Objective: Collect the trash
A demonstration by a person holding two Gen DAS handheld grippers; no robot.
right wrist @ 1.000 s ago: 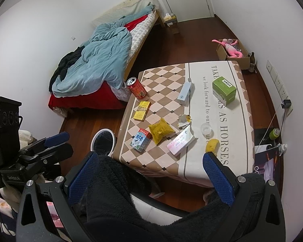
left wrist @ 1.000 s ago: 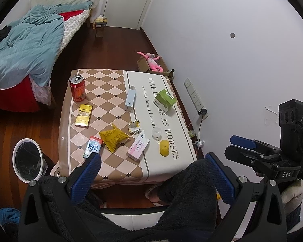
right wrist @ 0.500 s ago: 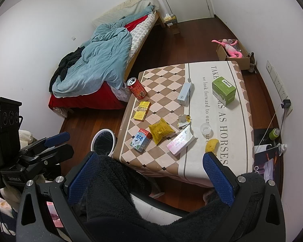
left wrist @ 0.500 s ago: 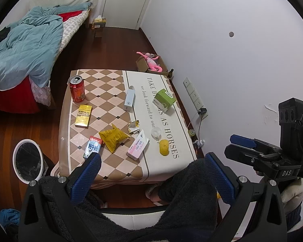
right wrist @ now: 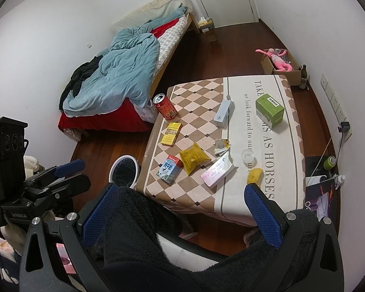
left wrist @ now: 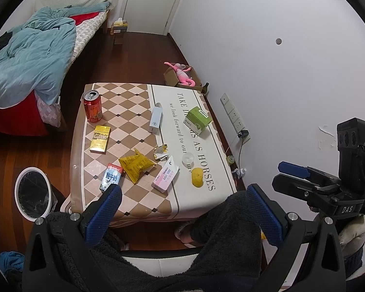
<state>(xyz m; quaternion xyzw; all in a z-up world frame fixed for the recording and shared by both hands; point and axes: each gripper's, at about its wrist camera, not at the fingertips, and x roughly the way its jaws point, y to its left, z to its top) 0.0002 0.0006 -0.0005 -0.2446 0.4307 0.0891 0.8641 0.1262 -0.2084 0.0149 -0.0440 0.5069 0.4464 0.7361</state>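
Observation:
Trash lies on a low table (left wrist: 133, 202) with a checked cloth: a red can (left wrist: 92, 106), a yellow flat box (left wrist: 100, 138), a milk carton (left wrist: 111, 177), a yellow snack bag (left wrist: 135, 165), crumpled wrappers (left wrist: 161, 152), a pink-white box (left wrist: 166, 175), a clear cup (left wrist: 188, 158), a yellow peel (left wrist: 197, 177), a pale blue box (left wrist: 155, 121) and a green box (left wrist: 197, 120). A white-rimmed bin (left wrist: 32, 192) stands left of the table. My left gripper (left wrist: 182, 209) and right gripper (right wrist: 182, 209) are open and empty, held high above the table's near edge.
A bed (left wrist: 29, 56) with a blue quilt lies at the far left. A cardboard box with a pink toy (left wrist: 182, 75) sits by the right wall. A green can (right wrist: 330, 162) and a cable lie on the floor right of the table.
The left wrist view has drifted slightly, so the table sits a little lower and nearer. Nothing on the table has moved; both grippers stay open.

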